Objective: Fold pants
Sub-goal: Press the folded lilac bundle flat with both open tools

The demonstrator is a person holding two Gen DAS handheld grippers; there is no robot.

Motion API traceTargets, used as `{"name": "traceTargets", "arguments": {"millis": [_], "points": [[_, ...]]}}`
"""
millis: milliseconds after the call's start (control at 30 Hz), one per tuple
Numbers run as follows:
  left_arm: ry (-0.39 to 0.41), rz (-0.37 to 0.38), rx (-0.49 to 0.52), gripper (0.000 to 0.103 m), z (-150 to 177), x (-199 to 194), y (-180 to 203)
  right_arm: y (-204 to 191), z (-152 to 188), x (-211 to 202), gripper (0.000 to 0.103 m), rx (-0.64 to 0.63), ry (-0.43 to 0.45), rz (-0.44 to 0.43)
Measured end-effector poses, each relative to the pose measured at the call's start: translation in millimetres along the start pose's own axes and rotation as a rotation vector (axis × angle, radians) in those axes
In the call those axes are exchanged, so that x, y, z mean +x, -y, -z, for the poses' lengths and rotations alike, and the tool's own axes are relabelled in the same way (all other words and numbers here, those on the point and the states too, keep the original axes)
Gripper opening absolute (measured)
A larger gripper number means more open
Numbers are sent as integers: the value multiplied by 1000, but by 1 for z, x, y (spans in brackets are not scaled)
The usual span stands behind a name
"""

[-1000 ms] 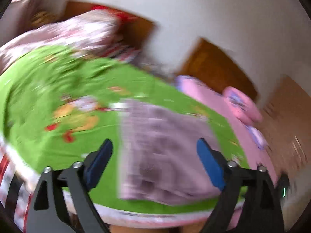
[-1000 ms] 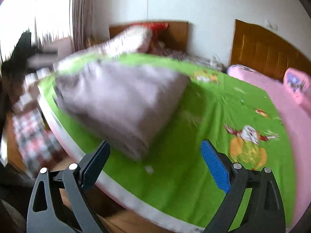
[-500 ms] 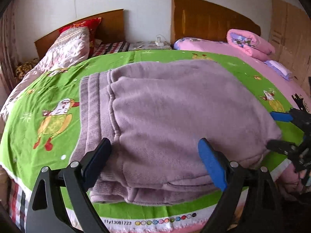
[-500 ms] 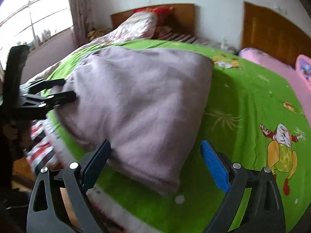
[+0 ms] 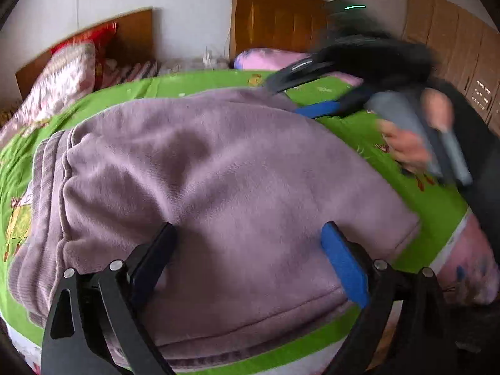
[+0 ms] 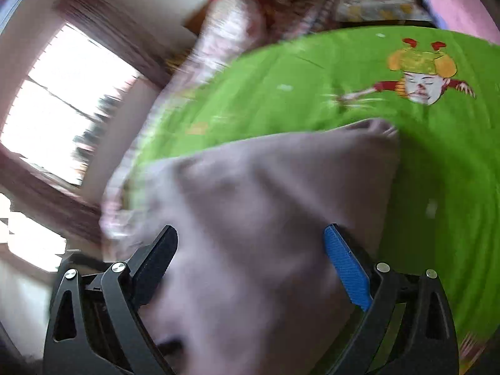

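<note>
Folded mauve fleece pants lie on a green cartoon-print bedsheet, waistband ribbing at the left. My left gripper is open, its fingers spread just over the near edge of the pants. My right gripper shows in the left wrist view at the far right corner of the pants, held in a hand, jaws apart. In the right wrist view the right gripper is open over the pants, which fill the space between its fingers. The view is blurred.
Pillows and a patterned quilt lie at the wooden headboard. A second bed with pink bedding and a wooden headboard stands beyond. A bright window is at the left. The bed's near edge runs under my left gripper.
Both grippers have moved in onto the pants. The right gripper swung from the near right side to the far right corner, tilting sharply. Both stay open.
</note>
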State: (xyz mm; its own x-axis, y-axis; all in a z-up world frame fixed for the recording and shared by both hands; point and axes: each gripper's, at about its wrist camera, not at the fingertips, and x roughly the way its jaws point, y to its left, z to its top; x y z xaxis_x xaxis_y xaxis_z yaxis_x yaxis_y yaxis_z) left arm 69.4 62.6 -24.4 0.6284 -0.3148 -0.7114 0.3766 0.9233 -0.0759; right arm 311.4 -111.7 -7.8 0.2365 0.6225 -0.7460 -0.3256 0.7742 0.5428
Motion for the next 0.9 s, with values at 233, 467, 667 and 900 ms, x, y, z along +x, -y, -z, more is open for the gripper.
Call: {"name": "traceTargets", "arguments": {"millis": [233,467,667,900], "points": [[-23,32,-1,95,0,0,-6,1,-16,-44,91,40,147,-59],[11,13,4,99,3,1,-1,-54,15,-14,96,-85,-8,-199],[2,18,-1,99,4,-2,-1,-37,-48,31,95,38,2,-63],[80,74,-101,96,-13,-45,-23,-112,-31,10,99,-80,-47,-279]]}}
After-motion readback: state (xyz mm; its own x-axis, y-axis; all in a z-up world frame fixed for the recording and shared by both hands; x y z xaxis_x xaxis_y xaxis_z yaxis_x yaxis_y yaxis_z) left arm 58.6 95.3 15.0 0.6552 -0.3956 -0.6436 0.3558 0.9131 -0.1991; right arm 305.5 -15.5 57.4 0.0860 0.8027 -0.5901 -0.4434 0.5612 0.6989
